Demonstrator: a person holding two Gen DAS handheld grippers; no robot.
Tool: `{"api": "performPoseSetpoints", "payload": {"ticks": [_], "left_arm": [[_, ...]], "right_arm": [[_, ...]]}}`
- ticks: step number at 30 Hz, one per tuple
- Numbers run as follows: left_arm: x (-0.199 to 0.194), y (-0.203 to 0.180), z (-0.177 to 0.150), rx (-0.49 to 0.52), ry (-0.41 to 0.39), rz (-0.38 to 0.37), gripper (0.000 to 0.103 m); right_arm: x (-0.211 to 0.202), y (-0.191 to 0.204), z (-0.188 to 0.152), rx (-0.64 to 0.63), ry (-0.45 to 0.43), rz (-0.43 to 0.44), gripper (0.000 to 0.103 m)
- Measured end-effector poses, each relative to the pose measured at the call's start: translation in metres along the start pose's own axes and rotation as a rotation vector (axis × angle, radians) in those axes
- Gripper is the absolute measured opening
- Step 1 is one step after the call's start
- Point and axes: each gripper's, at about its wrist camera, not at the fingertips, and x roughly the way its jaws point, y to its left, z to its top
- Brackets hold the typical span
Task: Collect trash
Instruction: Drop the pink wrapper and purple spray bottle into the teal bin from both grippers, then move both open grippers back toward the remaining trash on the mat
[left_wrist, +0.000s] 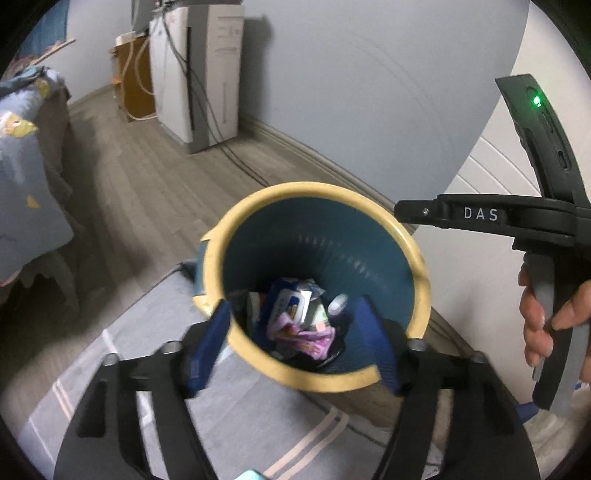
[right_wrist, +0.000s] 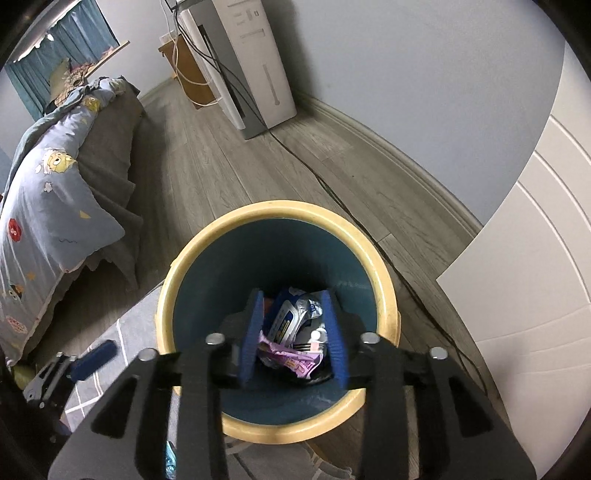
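Observation:
A round bin with a cream rim and a teal inside stands on the floor. Crumpled wrappers, blue, silver and pink, lie at its bottom. My left gripper is open and empty, its blue pads straddling the near rim of the bin. My right gripper is open and empty, held over the bin's mouth with the wrappers showing between its pads. The right gripper's body and the hand on it show at the right of the left wrist view.
A grey rug lies under the bin's near side. A bed with a blue patterned quilt is on the left. A white appliance with cables stands at the far wall. A white door is on the right.

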Motion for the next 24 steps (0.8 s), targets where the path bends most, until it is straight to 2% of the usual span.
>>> {"api": "performPoseSetpoints", "payload": {"ticks": [1,2,3,4,5,7,18,24], "left_arm": [[-0.006,0.001,-0.001,-0.005,-0.01,0.019,0.086],[-0.011,0.002,-0.003,-0.011,-0.021,0.043,0.093],[-0.019,0.005,-0.003,-0.025,-0.038,0.075,0.094],[-0.023,0.007,-0.003,-0.037,-0.048,0.089,0.094],[-0.03,0.009,-0.004,-0.056,-0.056,0.096,0.095],[-0.042,0.015,-0.005,-0.089,-0.068,0.109,0.095],[-0.126,0.032,-0.031,-0.126,-0.128,0.212,0.097],[-0.165,0.046,-0.067,-0.154,-0.13,0.275,0.097]], "right_arm": [[-0.001,0.0,0.0,0.0,-0.001,-0.002,0.044],[-0.004,0.0,0.001,0.004,-0.003,-0.002,0.06],[-0.009,0.0,0.001,0.017,-0.014,0.009,0.069],[-0.012,-0.001,0.002,0.024,-0.025,0.016,0.084],[-0.017,-0.001,0.003,0.028,-0.04,0.02,0.091],[-0.027,0.003,0.003,0.019,-0.067,0.011,0.097],[-0.069,0.035,-0.014,-0.069,-0.118,0.004,0.097],[-0.083,0.064,-0.038,-0.131,-0.094,0.041,0.097]]}}
